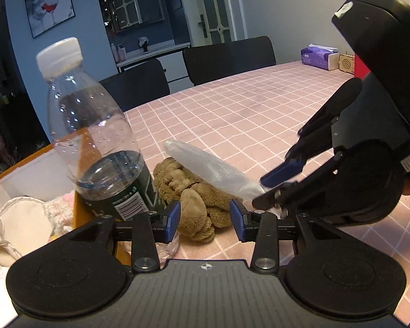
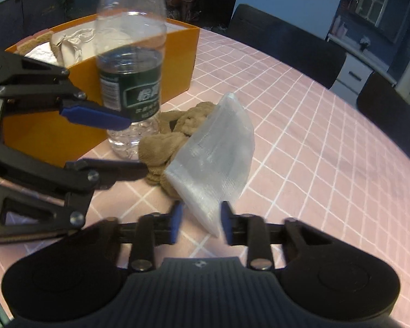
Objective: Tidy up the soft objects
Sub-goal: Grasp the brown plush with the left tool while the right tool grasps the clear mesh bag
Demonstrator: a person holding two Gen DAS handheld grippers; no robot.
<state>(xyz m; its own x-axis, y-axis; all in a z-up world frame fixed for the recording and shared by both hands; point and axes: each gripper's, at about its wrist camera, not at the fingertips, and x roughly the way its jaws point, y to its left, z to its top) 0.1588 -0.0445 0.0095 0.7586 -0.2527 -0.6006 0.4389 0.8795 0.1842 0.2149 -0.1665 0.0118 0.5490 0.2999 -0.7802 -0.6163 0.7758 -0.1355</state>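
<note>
A brown plush toy (image 1: 188,191) (image 2: 164,147) lies on the pink checked tablecloth beside a water bottle (image 1: 101,142) (image 2: 131,63). My left gripper (image 1: 205,217) (image 2: 136,145) stands open, its blue pads on either side of the plush without pressing it. A clear plastic packet (image 1: 213,169) (image 2: 216,158) slants over the plush. My right gripper (image 2: 201,218) (image 1: 259,191) is shut on the packet's near corner. An orange box (image 2: 54,134) (image 1: 78,205) behind the bottle holds a cream cloth (image 1: 16,224) and a pink knitted piece (image 1: 60,207).
The upright bottle stands close against the box's wall and the plush. Black chairs (image 1: 227,57) line the table's far edge. A purple tissue box (image 1: 314,57) sits at the far right corner. Bare tablecloth (image 2: 314,150) stretches to the right of the packet.
</note>
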